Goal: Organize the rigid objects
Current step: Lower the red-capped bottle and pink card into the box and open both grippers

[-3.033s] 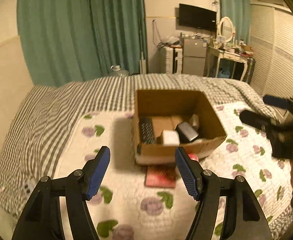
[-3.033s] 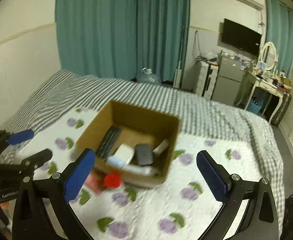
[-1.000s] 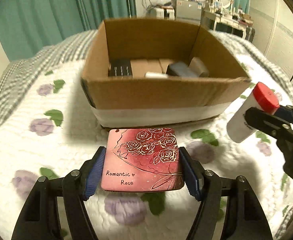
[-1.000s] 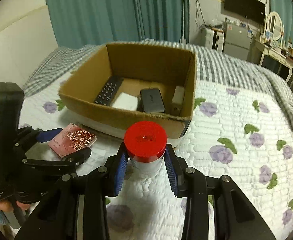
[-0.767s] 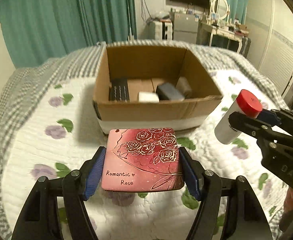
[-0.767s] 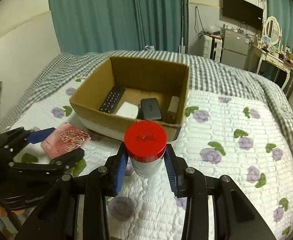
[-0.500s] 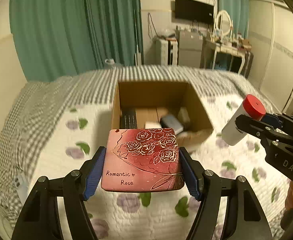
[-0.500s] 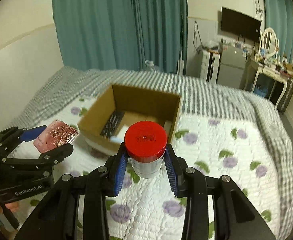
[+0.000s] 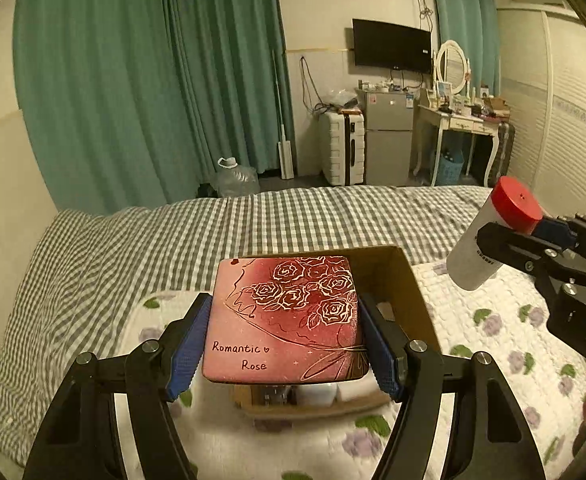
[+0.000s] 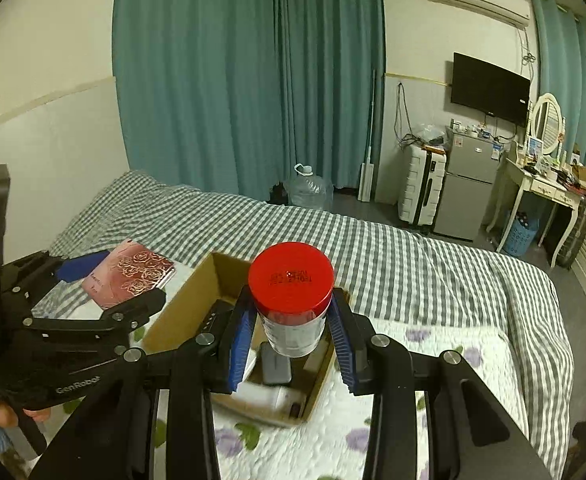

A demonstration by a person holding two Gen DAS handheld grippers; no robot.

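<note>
My left gripper point(image 9: 285, 344) is shut on a flat pink tin point(image 9: 287, 316) with gold roses and the words "Romantic Rose", held level high above the bed. The tin also shows in the right wrist view point(image 10: 127, 276). My right gripper point(image 10: 291, 336) is shut on a white bottle with a red cap point(image 10: 291, 300), held upright; it also shows in the left wrist view point(image 9: 493, 232). The open cardboard box point(image 9: 409, 292) sits on the bed below both, mostly hidden by the tin. In the right wrist view the box point(image 10: 189, 308) holds a remote and small devices.
The bed has a white floral quilt point(image 9: 505, 344) and a grey checked blanket point(image 9: 133, 240). Green curtains point(image 9: 133, 80), a water jug point(image 10: 309, 190), a suitcase and small fridge point(image 10: 465, 188), and a dressing table point(image 9: 461, 120) stand beyond the bed.
Both grippers have risen well above the bed with their objects held. The box now looks smaller and lower, and lies partly behind the tin and the bottle.
</note>
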